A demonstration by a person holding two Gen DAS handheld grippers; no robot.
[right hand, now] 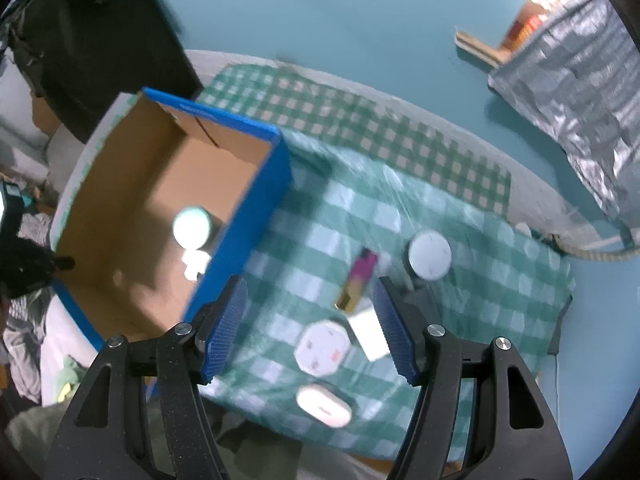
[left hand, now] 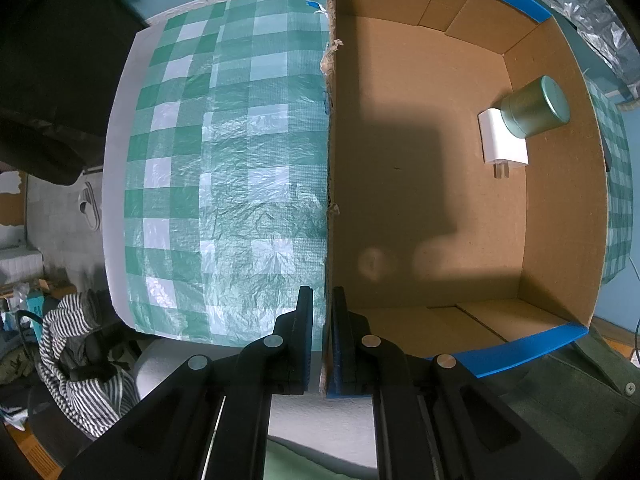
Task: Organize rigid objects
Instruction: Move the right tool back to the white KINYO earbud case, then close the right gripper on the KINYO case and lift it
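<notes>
With the left gripper (left hand: 322, 336) clamped on the box (left hand: 552, 208) wall, tin (left hand: 534, 108) and charger (left hand: 502, 142) inside, the empty, parted right gripper (right hand: 312, 328) hovers over blurred, probably crowded table items (right hand: 322, 346), risking knocking a neighbour.

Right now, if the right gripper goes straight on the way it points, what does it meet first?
Probably the white octagonal piece on the checked cloth: it lies between the open fingers of the right gripper, beside a white block. The view is blurred and depth is unclear.
</notes>
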